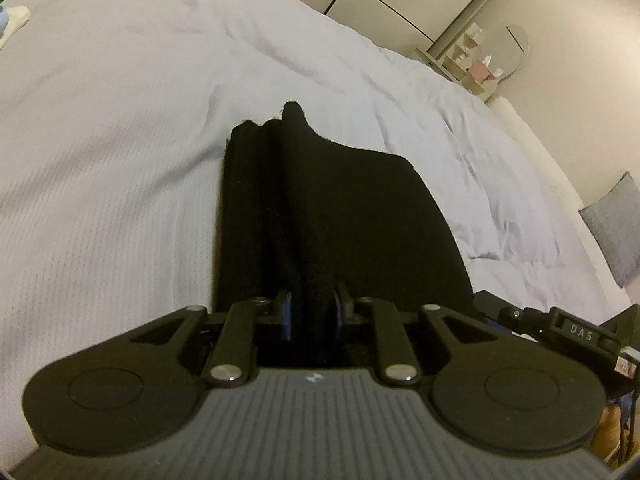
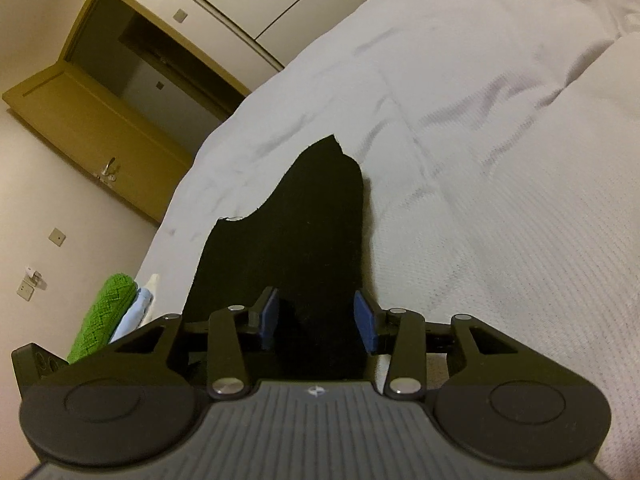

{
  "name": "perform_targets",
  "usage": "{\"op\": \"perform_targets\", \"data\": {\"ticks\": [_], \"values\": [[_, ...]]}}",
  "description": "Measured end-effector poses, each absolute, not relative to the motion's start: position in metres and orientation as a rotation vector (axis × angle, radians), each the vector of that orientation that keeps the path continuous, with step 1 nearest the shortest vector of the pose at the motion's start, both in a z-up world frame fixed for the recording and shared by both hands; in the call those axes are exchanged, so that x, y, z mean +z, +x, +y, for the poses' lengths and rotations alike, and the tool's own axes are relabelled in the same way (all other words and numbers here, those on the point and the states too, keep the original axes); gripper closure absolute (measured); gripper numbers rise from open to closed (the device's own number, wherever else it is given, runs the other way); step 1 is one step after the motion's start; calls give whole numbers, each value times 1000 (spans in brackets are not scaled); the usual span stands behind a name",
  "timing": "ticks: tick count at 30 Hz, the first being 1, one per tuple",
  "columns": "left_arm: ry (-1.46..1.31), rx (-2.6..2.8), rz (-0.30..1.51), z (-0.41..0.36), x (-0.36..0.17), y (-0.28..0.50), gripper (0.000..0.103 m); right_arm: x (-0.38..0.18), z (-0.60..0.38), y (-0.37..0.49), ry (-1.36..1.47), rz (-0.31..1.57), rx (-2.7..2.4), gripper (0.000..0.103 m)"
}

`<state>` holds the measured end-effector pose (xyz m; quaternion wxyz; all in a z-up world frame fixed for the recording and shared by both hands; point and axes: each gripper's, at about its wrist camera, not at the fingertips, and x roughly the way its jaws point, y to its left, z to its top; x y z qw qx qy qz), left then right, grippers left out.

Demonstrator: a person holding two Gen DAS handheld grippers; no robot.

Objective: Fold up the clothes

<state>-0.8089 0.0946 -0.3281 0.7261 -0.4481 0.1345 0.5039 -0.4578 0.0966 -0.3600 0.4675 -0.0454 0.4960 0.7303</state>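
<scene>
My left hand-held gripper (image 1: 312,312) points forward over the bed (image 1: 120,160), its blue pads (image 1: 286,316) pinched tight on a thick fold of the black garment (image 1: 320,208). My right hand-held gripper (image 2: 318,316) sits just beside it, fingers (image 2: 366,316) spread wide, the black cloth lying loose between them.

A folded garment (image 1: 320,208) lay on the bed (image 1: 120,160), stretching away from the left gripper (image 1: 313,312), whose fingers were pressed against a ridge of its cloth. The right gripper (image 2: 316,318) sat just beside that one, jaws apart astride the same garment. A stack of folded clothes (image 2: 106,320) lay at the bed's edge, left of the right gripper. A pillow (image 1: 616,228) lay at the bed's far right edge.
</scene>
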Motion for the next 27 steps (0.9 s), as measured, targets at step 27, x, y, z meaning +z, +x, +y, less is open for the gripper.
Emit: {"op": "perform_targets", "data": {"ticks": [27], "values": [[-929, 1072, 298, 101, -303, -813, 88, -349, 81, -446, -109, 1273, 1793, 59]]}}
